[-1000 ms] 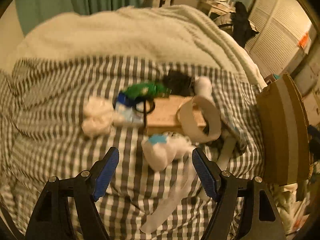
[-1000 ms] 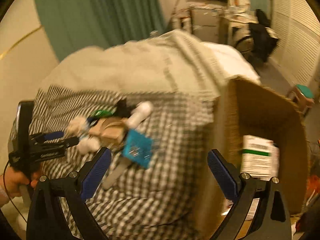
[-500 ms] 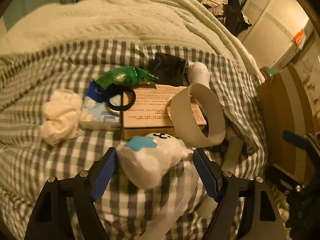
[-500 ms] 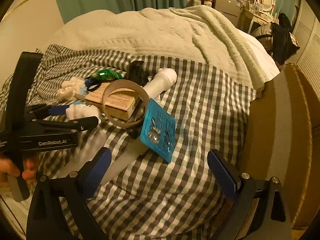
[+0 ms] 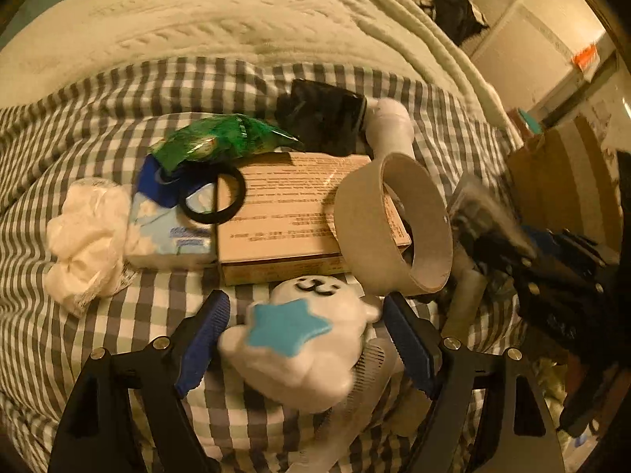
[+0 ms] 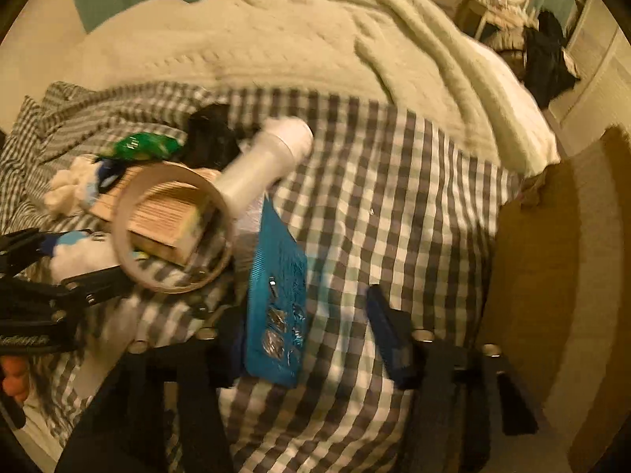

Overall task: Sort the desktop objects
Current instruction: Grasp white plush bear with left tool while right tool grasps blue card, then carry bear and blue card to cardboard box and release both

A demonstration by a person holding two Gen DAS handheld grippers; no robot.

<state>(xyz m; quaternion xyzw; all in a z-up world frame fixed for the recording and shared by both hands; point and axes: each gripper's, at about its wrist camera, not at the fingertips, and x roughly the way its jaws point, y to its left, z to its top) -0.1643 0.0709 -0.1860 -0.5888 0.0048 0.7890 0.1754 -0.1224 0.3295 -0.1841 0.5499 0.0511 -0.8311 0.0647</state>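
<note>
Sorting looks barely begun: the left gripper (image 5: 303,339) straddles the white plush toy (image 5: 299,347) unclenched, the right gripper (image 6: 311,339) brackets the blue card (image 6: 276,299) unclenched, clutter remaining on the checked bedspread (image 6: 394,197).

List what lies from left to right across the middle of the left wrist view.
White fluffy scrunchie → tissue pack → black hair tie → printed cardboard box → cardboard tape ring → cardboard carton at the bed's right edge.

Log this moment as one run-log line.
left gripper: open, straddling white plush toy | right gripper: open, around blue card | cardboard box: right of bed
</note>
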